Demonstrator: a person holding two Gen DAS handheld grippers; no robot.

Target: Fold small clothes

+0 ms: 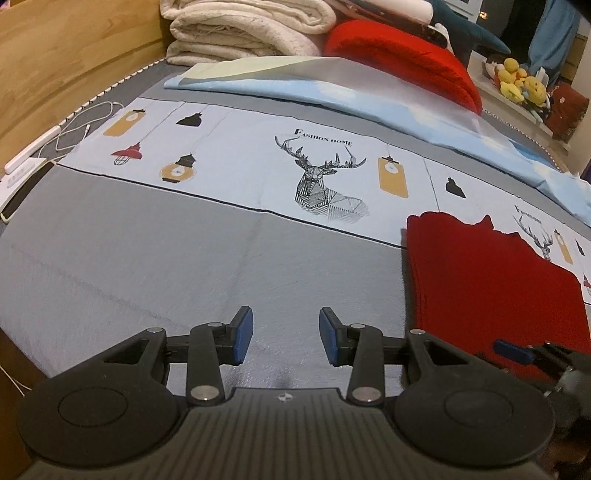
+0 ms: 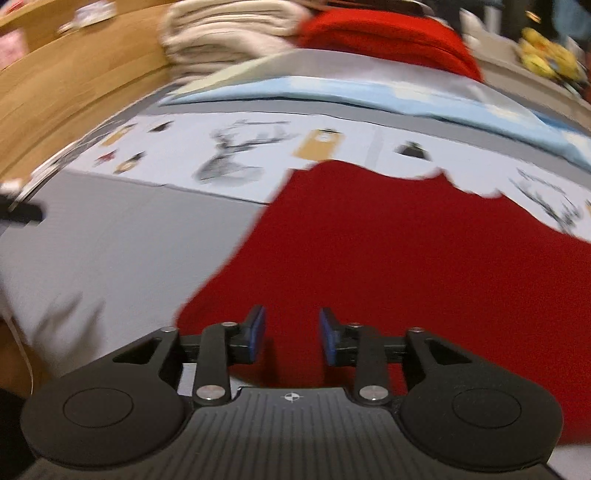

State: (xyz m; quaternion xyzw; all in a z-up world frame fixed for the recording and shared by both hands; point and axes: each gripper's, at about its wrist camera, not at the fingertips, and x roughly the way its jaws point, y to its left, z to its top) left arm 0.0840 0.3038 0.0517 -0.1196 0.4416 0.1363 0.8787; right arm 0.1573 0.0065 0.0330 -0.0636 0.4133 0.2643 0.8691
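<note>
you see a plain dark red garment (image 2: 388,258) on the grey bed cover (image 1: 166,240), whose pale blue band (image 1: 240,147) carries black line-drawn deer, mustard lanterns and black lamps. beyond that band lie cream blankets (image 1: 240,29) and a bright red cushion (image 1: 402,55).

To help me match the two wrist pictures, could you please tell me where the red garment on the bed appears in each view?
Left wrist view: the red garment lies at the right edge, right of the left claw.
Right wrist view: the red garment fills the centre and right, beneath the right claw.
Shared landmark: the deer print on the sheet, up and left of the garment.
</note>
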